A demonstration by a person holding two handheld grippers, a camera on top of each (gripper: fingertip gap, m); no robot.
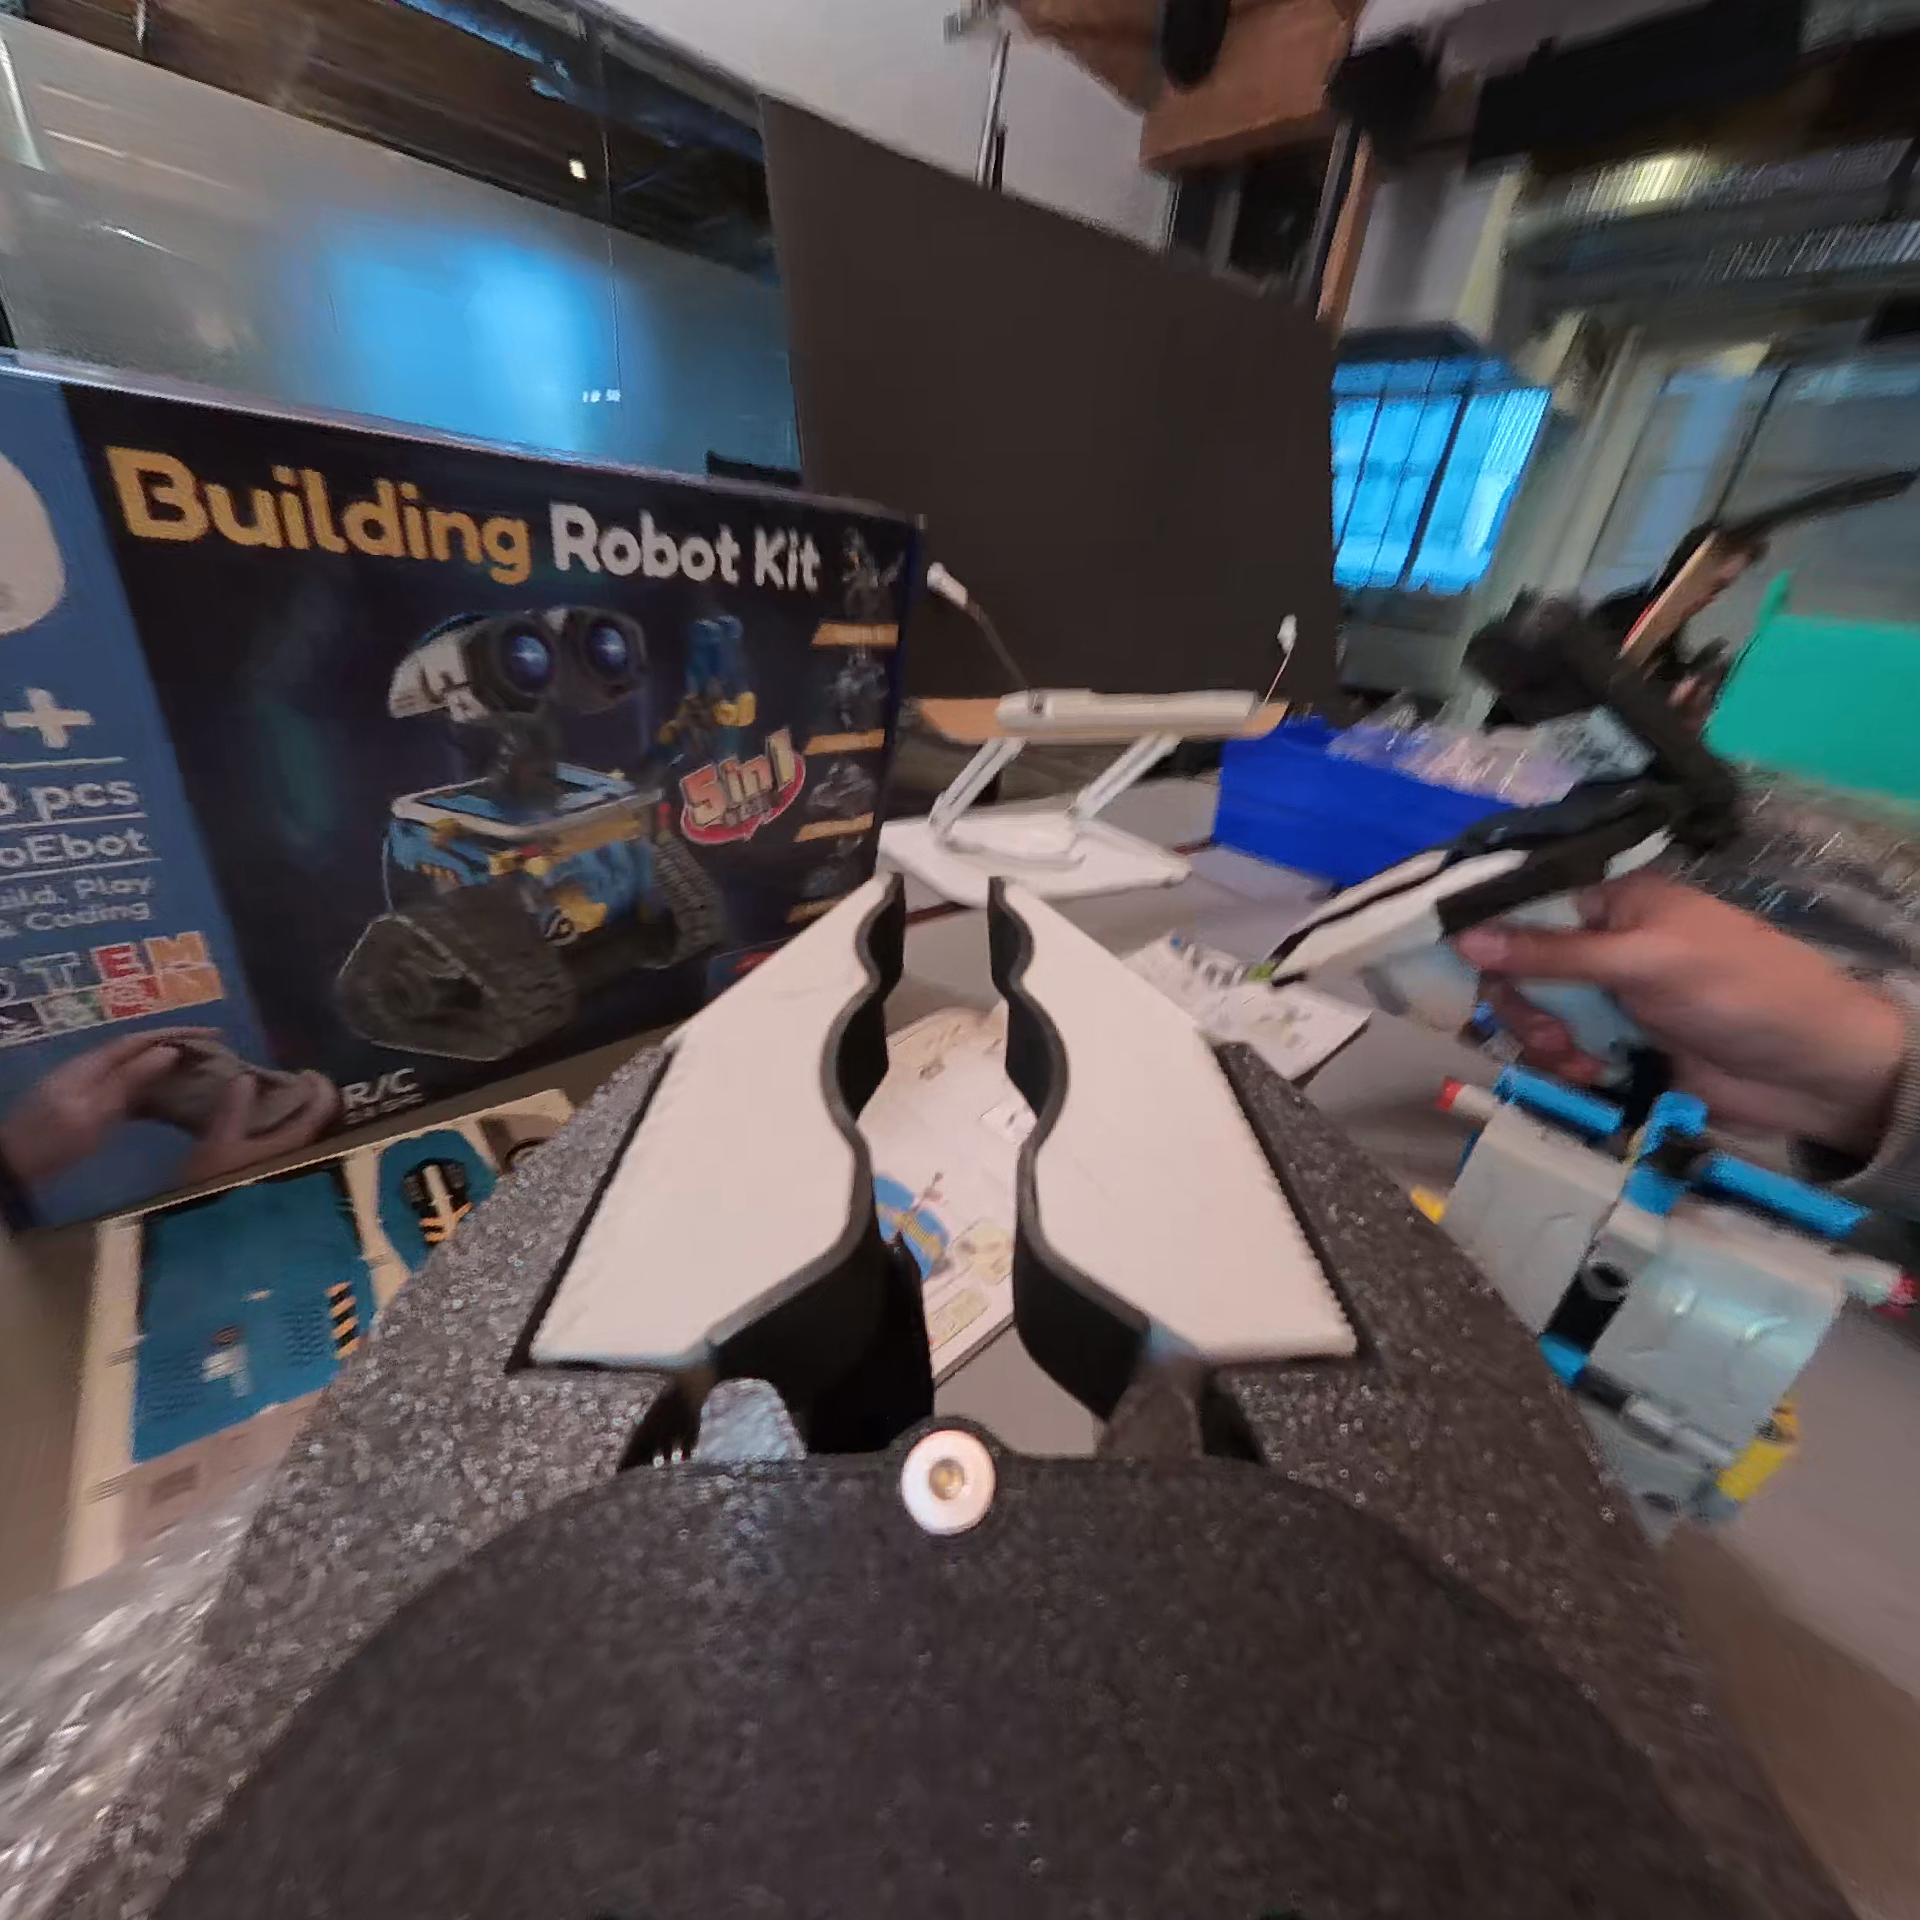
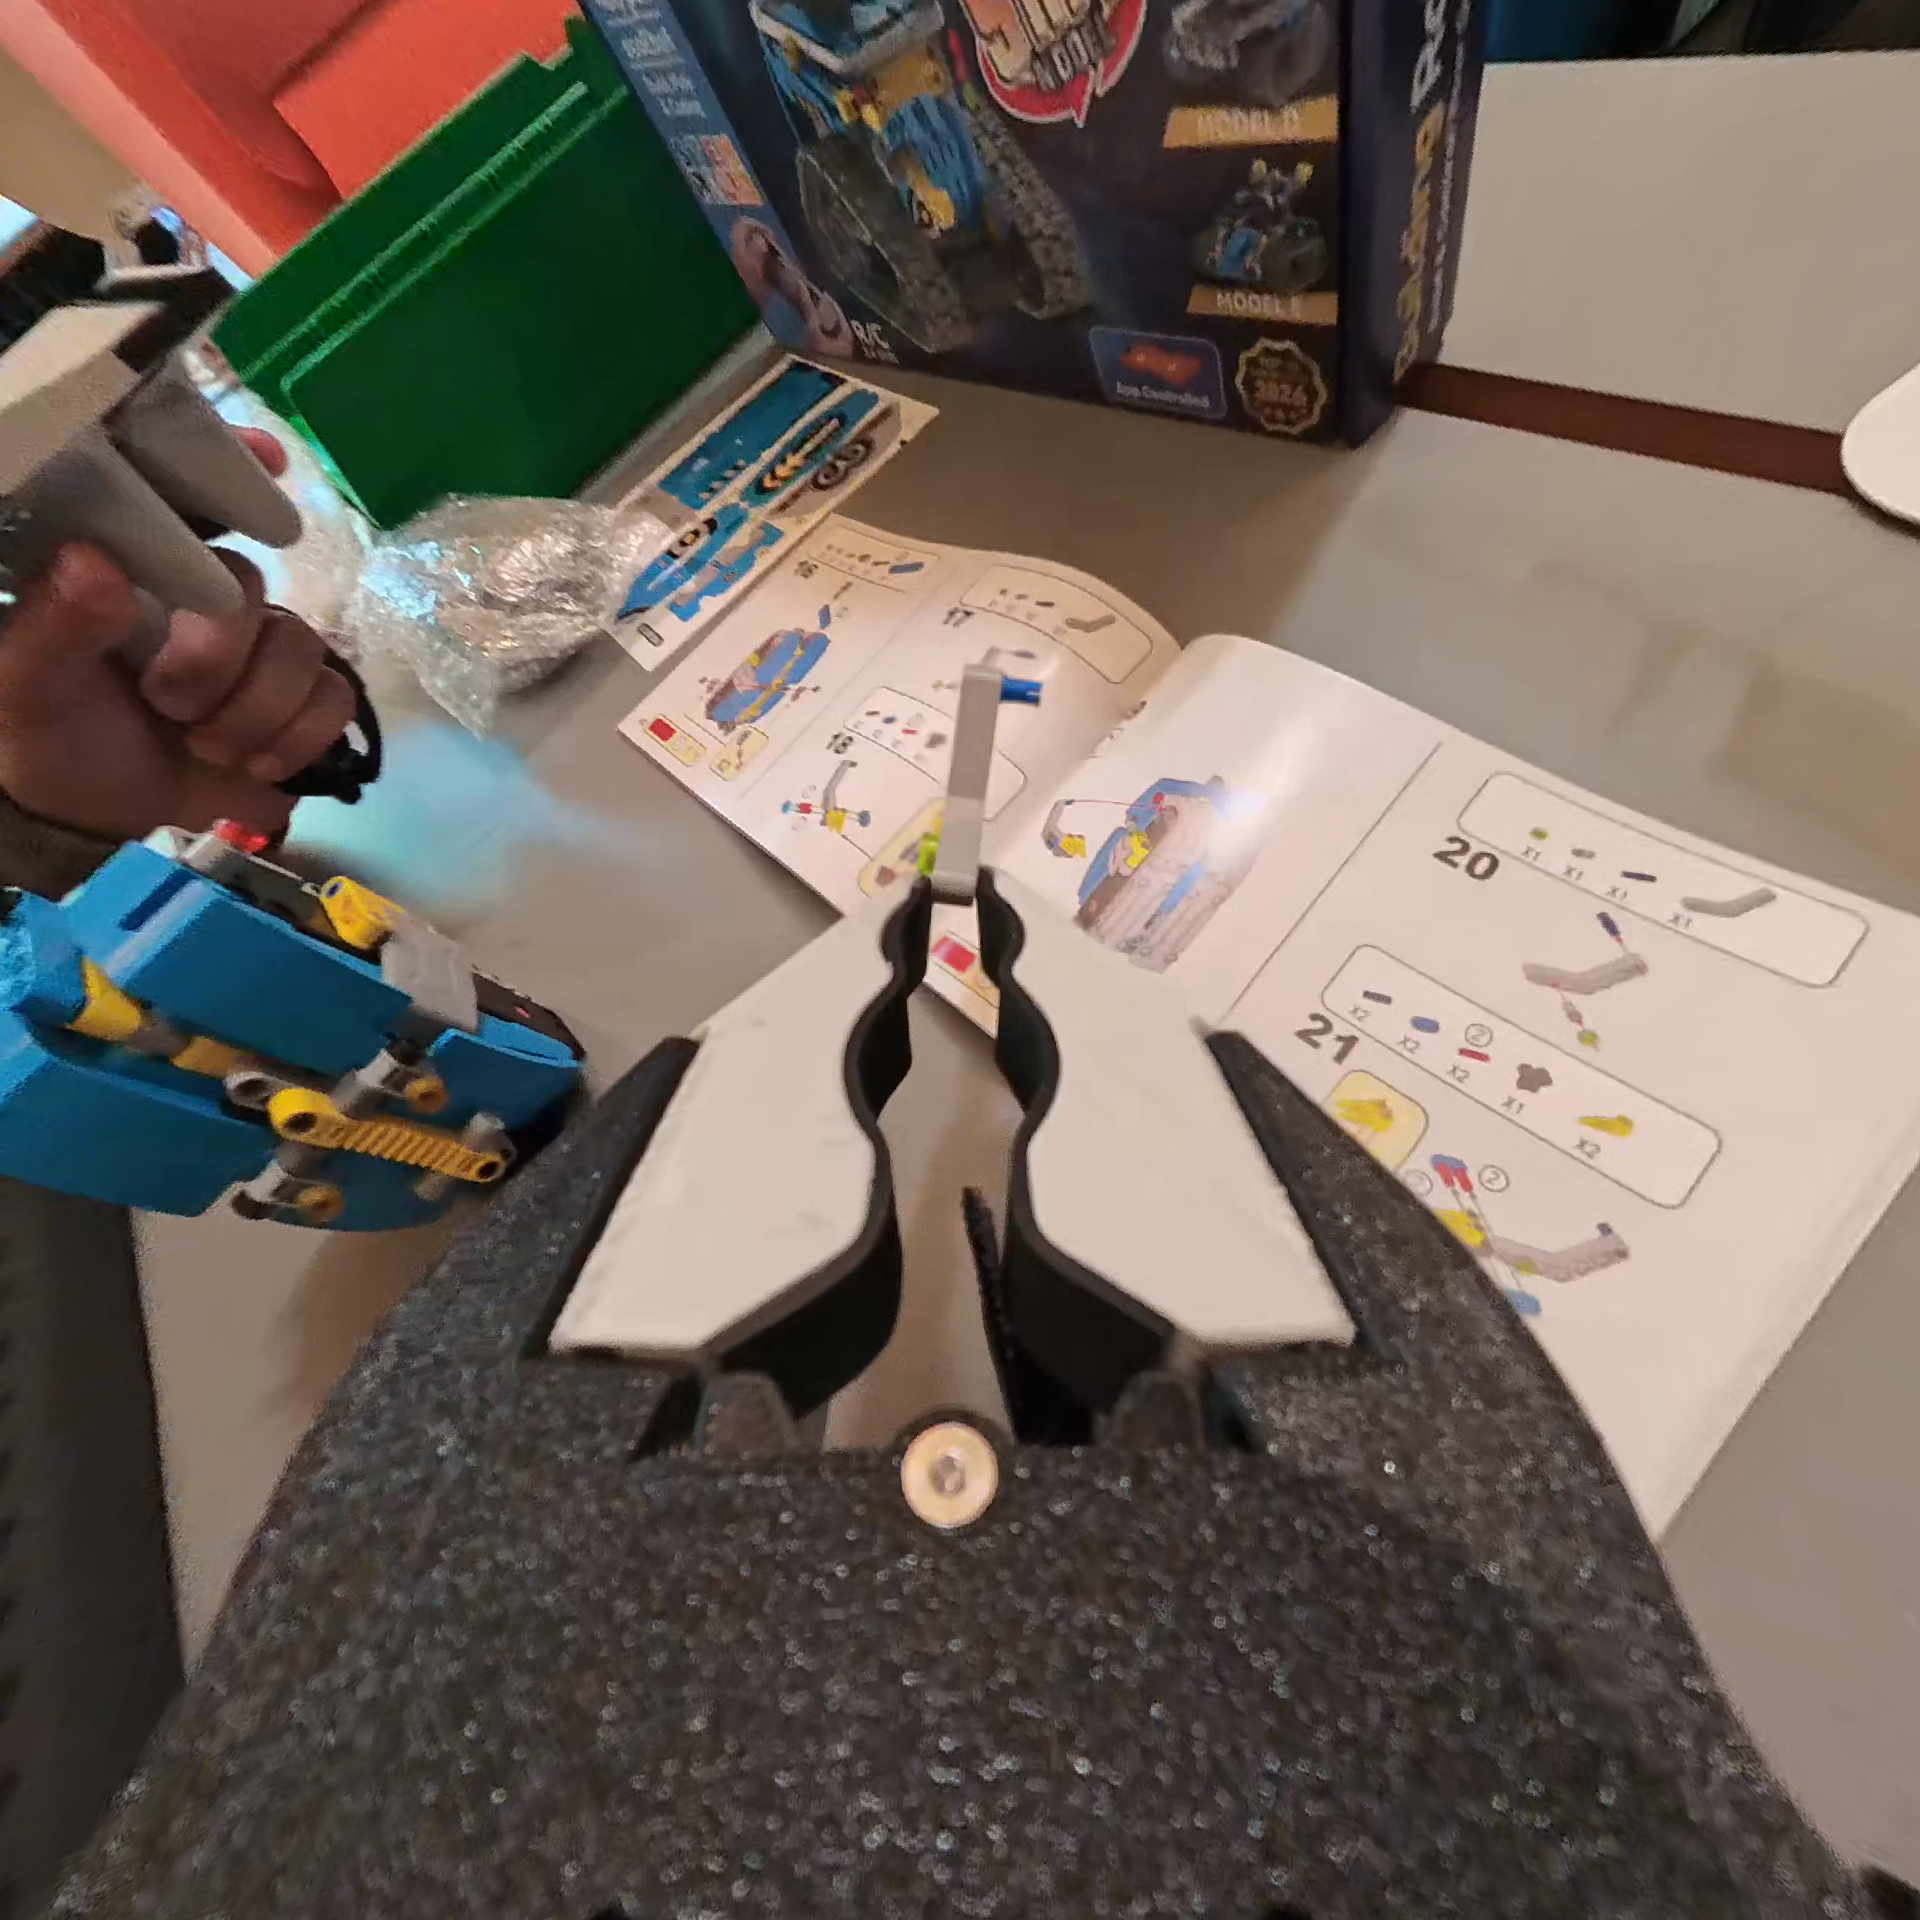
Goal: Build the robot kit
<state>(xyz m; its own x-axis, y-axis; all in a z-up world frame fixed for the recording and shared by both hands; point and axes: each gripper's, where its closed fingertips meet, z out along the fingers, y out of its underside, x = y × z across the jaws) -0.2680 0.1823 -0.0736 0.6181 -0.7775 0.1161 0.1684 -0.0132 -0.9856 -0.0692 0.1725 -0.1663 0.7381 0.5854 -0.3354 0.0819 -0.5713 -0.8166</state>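
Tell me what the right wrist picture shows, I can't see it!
The right tool pinches a long grey plastic brick beam above an open paper instruction booklet on a grey table; a blue brick-built model sits left.

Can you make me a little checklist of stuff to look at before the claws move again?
1. Right gripper pinching the grey brick piece: ok, held at the tips.
2. Left gripper holding nothing: ok, fingers apart.
3. Instruction booklet open flat: ok.
4. Blue brick model within reach on the table: ok, at the left.
5. Piece straight in the grip: cannot tell, blurred.
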